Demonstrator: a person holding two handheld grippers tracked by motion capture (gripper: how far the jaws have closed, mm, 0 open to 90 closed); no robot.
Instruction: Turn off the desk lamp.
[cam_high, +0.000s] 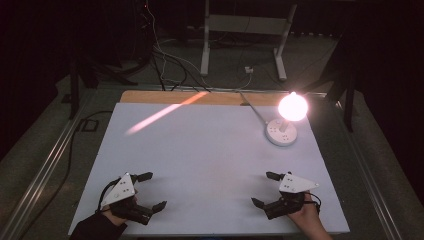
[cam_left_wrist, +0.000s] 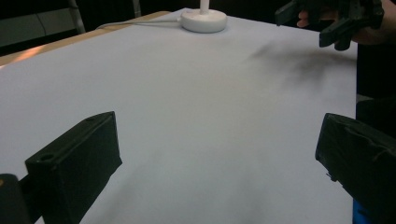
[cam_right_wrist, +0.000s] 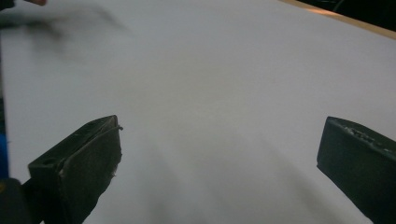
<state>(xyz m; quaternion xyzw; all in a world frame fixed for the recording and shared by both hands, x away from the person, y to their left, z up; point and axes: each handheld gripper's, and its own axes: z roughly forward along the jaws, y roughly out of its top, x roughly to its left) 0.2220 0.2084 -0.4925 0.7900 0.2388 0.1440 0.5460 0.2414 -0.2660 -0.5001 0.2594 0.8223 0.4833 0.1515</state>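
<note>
Both hand-held grippers, left (cam_high: 150, 191) and right (cam_high: 264, 189), rest wide apart, lit lamp (cam_high: 285, 122) well beyond the right one.

Left gripper (cam_high: 151, 190), held in a dark-sleeved left hand (cam_high: 116, 216) at the near left, points inward toward the middle with its jaws spread wide and nothing between them. Right gripper (cam_high: 265, 189), held in a bare right hand (cam_high: 306, 214) at the near right, mirrors that pose, jaws equally wide apart and empty. Both grey three-cornered plates face upward.
</note>
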